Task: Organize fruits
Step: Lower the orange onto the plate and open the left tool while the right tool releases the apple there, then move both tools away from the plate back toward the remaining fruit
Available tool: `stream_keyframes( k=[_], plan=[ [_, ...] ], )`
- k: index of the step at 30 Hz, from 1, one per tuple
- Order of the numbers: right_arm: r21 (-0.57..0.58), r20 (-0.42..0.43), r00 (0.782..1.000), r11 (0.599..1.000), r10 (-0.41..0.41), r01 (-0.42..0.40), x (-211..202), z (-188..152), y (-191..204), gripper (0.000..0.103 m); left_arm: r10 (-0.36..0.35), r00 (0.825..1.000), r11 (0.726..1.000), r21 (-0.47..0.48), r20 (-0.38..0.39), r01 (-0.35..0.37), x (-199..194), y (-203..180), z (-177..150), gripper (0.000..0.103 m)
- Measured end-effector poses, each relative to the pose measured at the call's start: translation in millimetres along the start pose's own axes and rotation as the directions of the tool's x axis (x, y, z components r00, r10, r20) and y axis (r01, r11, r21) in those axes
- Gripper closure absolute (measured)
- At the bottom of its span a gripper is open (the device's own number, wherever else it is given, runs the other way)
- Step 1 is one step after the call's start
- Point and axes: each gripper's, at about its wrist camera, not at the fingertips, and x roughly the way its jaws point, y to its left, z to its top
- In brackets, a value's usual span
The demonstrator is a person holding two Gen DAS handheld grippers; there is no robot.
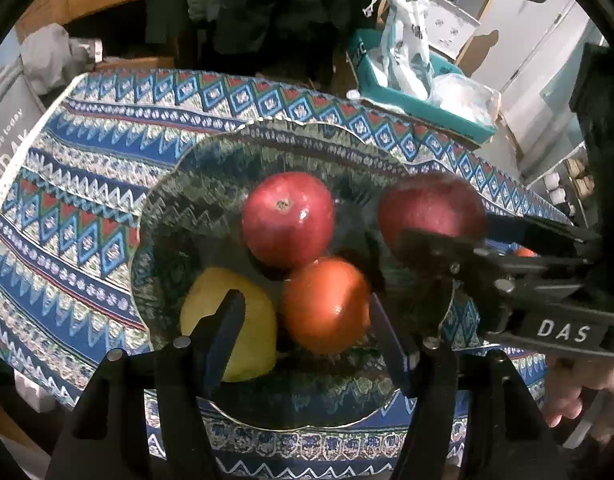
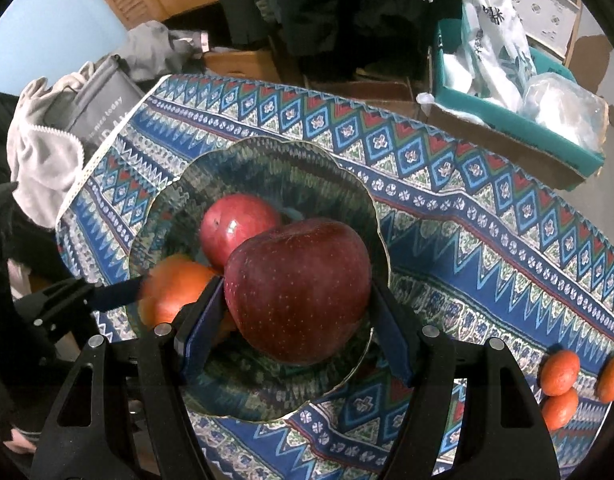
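Right gripper [image 2: 295, 312] jaws clamped on dark red apple [image 2: 299, 292] over glass bowl [image 2: 381, 240] — left gripper [image 1: 307, 320] jaws gripping orange fruit [image 1: 325, 304], lemon [image 1: 211, 300] just outside.

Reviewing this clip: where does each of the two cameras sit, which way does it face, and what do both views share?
Left wrist: on the left gripper, looking steeply down at the orange between its jaws; the right gripper and a hand show.
Right wrist: on the right gripper, looking steeply down at the dark apple it clamps; one left gripper finger shows.
Shared: glass bowl, red apple, patterned tablecloth.
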Motion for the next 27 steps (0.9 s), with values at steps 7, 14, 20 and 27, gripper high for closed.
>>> stream_keyframes(
  k=[7, 14, 20, 27],
  plan=[
    [0.018, -0.024, 1.000, 1.000, 0.006, -0.005, 5, -1, -4, 0.031, 0.001, 1.000, 1.000, -0.003, -0.009, -0.001, 0, 2, 0, 0.037],
    [0.023, -0.043, 0.999, 1.000, -0.012, 0.013, 11, -3, -5, 0.031, -0.006, 1.000, 1.000, -0.001, 0.002, 0.006, -9, 1, 1, 0.037],
    [0.044, 0.047, 0.999, 0.999, -0.004, 0.002, -12, 6, -8, 0.030, 0.000, 1.000, 1.000, 0.011, 0.015, -0.001, -14, -1, 2, 0.037],
    [0.031, 0.116, 0.993, 0.999, -0.034, 0.031, -43, 12, -4, 0.030, -0.010, 0.999, 1.000, 0.015, 0.051, 0.009, -28, -6, 6, 0.036]
  ],
)
